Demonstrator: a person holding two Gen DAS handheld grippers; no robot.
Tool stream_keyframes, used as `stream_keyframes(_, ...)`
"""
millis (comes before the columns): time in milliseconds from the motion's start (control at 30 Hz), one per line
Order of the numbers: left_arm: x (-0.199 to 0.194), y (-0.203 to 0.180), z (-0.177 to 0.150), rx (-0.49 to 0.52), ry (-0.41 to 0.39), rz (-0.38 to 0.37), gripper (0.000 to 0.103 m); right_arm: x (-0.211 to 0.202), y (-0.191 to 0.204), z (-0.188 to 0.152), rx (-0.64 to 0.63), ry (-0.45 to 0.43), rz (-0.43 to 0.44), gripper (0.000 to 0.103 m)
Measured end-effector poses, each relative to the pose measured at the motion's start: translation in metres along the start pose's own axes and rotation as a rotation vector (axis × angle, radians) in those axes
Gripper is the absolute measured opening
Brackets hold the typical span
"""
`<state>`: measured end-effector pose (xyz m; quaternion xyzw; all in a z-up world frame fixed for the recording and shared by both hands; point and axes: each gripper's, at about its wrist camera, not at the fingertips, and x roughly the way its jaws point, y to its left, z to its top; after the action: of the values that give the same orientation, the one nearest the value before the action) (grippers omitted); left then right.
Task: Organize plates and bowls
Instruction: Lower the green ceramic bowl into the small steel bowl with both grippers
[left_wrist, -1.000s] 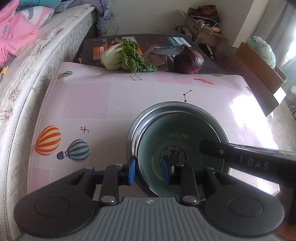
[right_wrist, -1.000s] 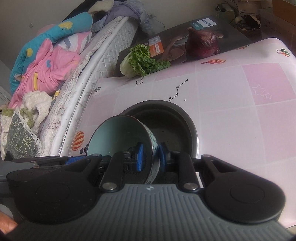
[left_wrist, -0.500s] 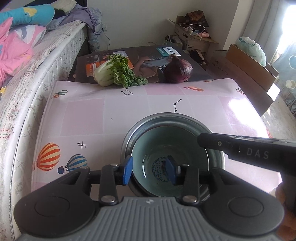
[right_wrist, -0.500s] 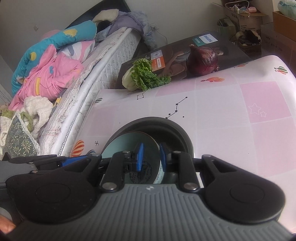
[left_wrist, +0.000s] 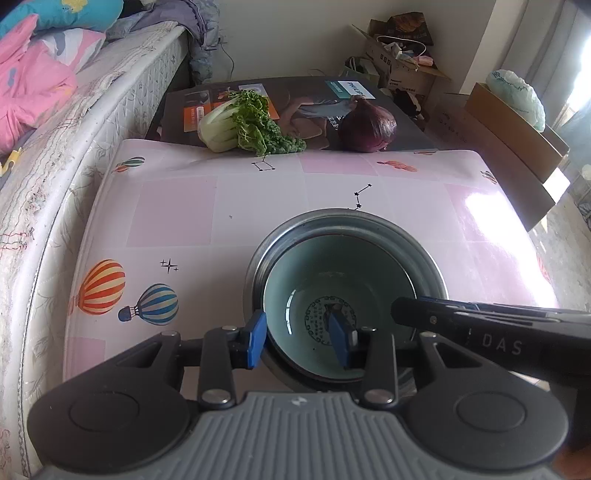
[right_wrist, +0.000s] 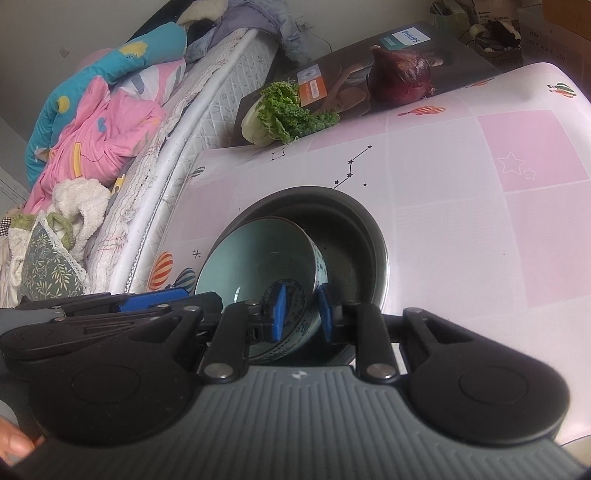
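A teal ceramic bowl (left_wrist: 332, 273) (right_wrist: 255, 258) lies nested and slightly tilted inside a larger metal bowl (left_wrist: 332, 216) (right_wrist: 354, 236) on the pink table. My right gripper (right_wrist: 301, 310) is shut on the teal bowl's near wall, one pad inside and one outside; it reaches in from the right in the left wrist view (left_wrist: 402, 312). My left gripper (left_wrist: 295, 339) straddles the near-left rims of both bowls. Its jaws are closing, with the rims between them and a gap still showing at the pads. Its blue pad (right_wrist: 159, 297) appears in the right wrist view.
The table (left_wrist: 177, 206) wears a pink cloth with balloon prints. A bok choy (left_wrist: 240, 123) and a red onion (left_wrist: 367, 127) rest on a dark box (left_wrist: 295, 88) at its far edge. A mattress (left_wrist: 74, 129) runs along the left; cardboard boxes (left_wrist: 509, 133) stand at the right.
The teal bowl has sunk from a steep tilt down into the metal bowl, still in the right gripper. The left gripper's jaws stand wider than a second ago.
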<state>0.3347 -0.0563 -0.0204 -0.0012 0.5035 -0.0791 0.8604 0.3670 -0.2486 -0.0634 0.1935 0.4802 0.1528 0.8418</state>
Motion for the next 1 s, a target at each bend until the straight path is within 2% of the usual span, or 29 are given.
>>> stream_keyframes(100, 0.003, 0.002, 0.001, -0.004, 0.010, -0.005, 0.038, 0.006, -0.003, -0.003, 0.000, 0.018, -0.006, 0.017)
stream_keyframes(500, 0.014, -0.001, 0.001, -0.019, 0.025, -0.024, 0.037, 0.005, -0.013, 0.004, 0.038, -0.042, -0.031, 0.009)
stream_keyframes(1000, 0.019, -0.004, 0.006, -0.037, -0.007, -0.032, 0.041, 0.006, -0.022, 0.010, 0.085, -0.063, -0.010, 0.008)
